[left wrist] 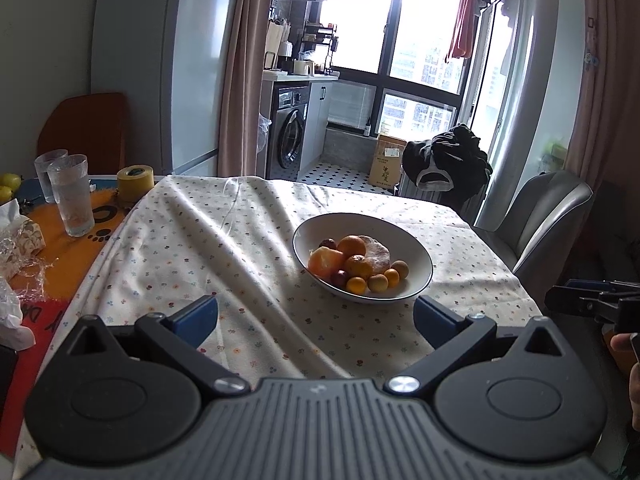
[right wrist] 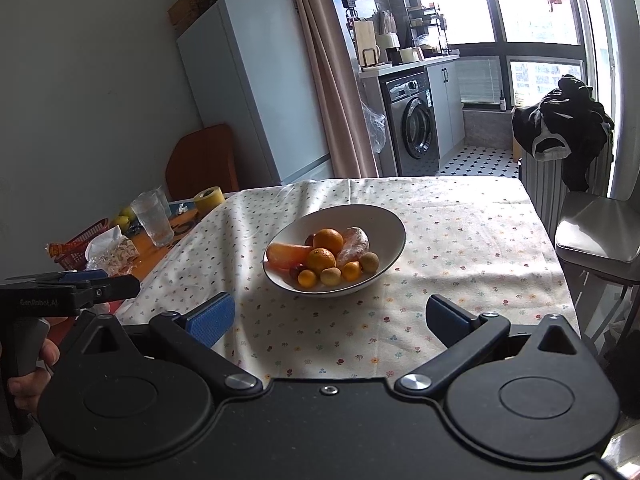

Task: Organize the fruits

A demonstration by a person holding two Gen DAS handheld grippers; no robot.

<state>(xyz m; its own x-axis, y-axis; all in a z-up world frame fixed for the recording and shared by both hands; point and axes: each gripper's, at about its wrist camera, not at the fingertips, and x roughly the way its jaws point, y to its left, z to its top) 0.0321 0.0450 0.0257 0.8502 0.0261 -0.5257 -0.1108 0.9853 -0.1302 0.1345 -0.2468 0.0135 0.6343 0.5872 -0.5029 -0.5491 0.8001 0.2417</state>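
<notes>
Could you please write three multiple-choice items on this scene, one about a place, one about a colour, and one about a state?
1. Where does the fruit lie?
A. In the white bowl
B. Loose on the tablecloth
C. On the grey chair

2. What colour is the tape roll?
A. Blue
B. Yellow
C. Black

3. How do the left gripper and the right gripper stand?
A. Both shut on fruit
B. One open, one shut
C. Both open and empty

Answers: 1 A, the oranges sit inside the bowl's rim; 2 B, the roll beside the glasses is yellow; 3 C, each gripper's blue pads are wide apart with only tablecloth between them.
</notes>
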